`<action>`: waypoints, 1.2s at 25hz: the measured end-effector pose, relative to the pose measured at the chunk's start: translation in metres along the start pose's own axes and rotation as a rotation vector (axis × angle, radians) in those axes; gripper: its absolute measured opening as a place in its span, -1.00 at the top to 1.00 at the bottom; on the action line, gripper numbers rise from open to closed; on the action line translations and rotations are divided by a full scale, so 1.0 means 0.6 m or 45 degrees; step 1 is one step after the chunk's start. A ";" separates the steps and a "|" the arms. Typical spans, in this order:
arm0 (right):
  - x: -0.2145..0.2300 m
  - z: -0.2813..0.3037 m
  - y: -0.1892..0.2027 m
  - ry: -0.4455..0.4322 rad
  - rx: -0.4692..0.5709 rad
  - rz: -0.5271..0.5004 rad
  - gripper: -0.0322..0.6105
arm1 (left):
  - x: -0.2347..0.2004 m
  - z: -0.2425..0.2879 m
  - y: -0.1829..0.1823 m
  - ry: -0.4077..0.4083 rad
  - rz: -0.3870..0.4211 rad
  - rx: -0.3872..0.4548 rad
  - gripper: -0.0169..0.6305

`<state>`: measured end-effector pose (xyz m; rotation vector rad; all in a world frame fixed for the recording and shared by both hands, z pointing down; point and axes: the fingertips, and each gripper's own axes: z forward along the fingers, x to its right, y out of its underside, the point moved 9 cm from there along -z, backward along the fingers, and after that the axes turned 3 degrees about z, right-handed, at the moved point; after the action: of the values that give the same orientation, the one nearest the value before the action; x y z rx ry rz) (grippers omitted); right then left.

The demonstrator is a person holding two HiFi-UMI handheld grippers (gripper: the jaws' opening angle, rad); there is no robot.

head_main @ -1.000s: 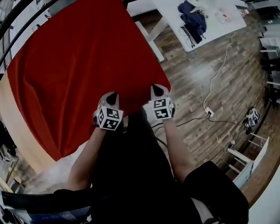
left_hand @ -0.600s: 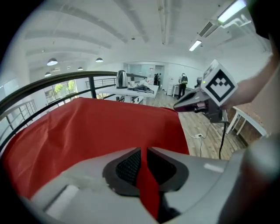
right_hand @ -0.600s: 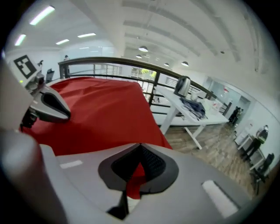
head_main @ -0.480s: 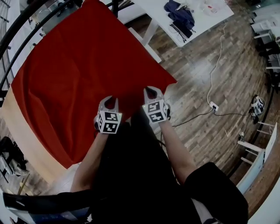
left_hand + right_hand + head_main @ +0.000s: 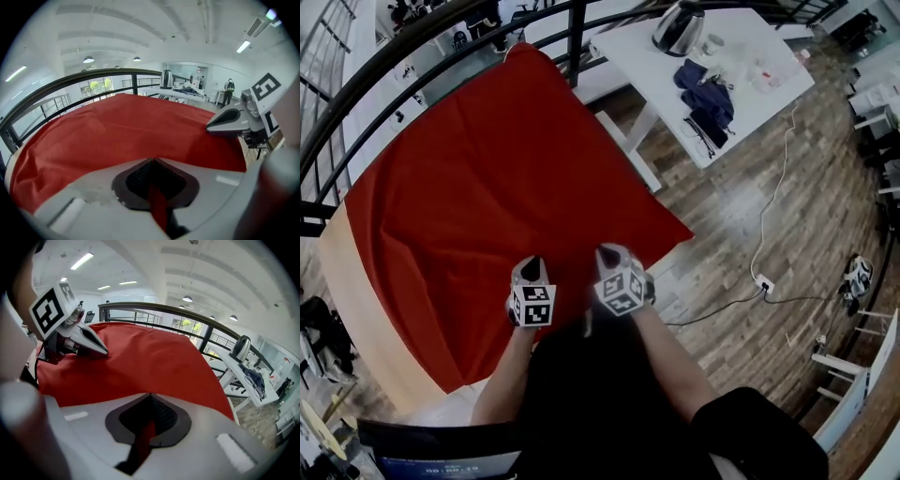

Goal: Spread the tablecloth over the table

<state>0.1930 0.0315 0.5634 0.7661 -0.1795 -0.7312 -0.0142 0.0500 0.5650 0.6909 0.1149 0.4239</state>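
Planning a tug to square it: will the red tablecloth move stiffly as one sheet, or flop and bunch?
Likely floppy: the tablecloth shows soft creases. Probably light: the left tool and right tool each pinch a thin fold.

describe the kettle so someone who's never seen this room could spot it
Find the red tablecloth that fills the middle of the head view; a white table stands to its right. The kettle sits at that table's far end, beyond the dark blue garment, and is the only shiny, rounded metal thing on it.
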 end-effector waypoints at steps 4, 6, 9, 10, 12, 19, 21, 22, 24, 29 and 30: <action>0.051 -0.007 0.013 0.008 -0.008 0.018 0.87 | 0.026 0.027 -0.029 0.030 0.009 0.006 0.96; 0.069 -0.013 0.022 0.003 -0.020 0.025 0.87 | 0.040 0.036 -0.040 0.043 0.013 0.004 0.96; 0.088 -0.018 0.026 -0.012 -0.029 0.030 0.87 | 0.054 0.043 -0.049 0.054 0.009 -0.002 0.96; 0.094 -0.019 0.027 -0.015 -0.030 0.038 0.87 | 0.059 0.044 -0.052 0.055 0.011 -0.001 0.96; 0.110 -0.020 0.030 -0.008 -0.032 0.080 0.87 | 0.070 0.049 -0.062 0.050 0.015 0.006 0.96; 0.158 -0.023 0.041 -0.011 -0.058 0.083 0.87 | 0.099 0.079 -0.098 0.039 0.026 0.015 0.96; 0.169 -0.022 0.042 -0.019 -0.060 0.072 0.87 | 0.106 0.084 -0.106 0.032 0.024 0.015 0.96; 0.176 -0.022 0.042 -0.020 -0.056 0.068 0.87 | 0.110 0.087 -0.110 0.030 0.023 0.016 0.96; 0.190 -0.022 0.042 -0.014 -0.061 0.068 0.87 | 0.120 0.094 -0.119 0.031 0.022 0.019 0.96; 0.210 -0.020 0.043 -0.019 -0.091 0.068 0.87 | 0.134 0.108 -0.134 0.026 0.032 0.020 0.96; 0.210 -0.020 0.042 -0.024 -0.088 0.058 0.87 | 0.136 0.109 -0.135 0.032 0.036 0.019 0.96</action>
<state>0.3052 -0.0324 0.5585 0.6872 -0.1874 -0.6983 0.1033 -0.0109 0.5662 0.7024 0.1320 0.4589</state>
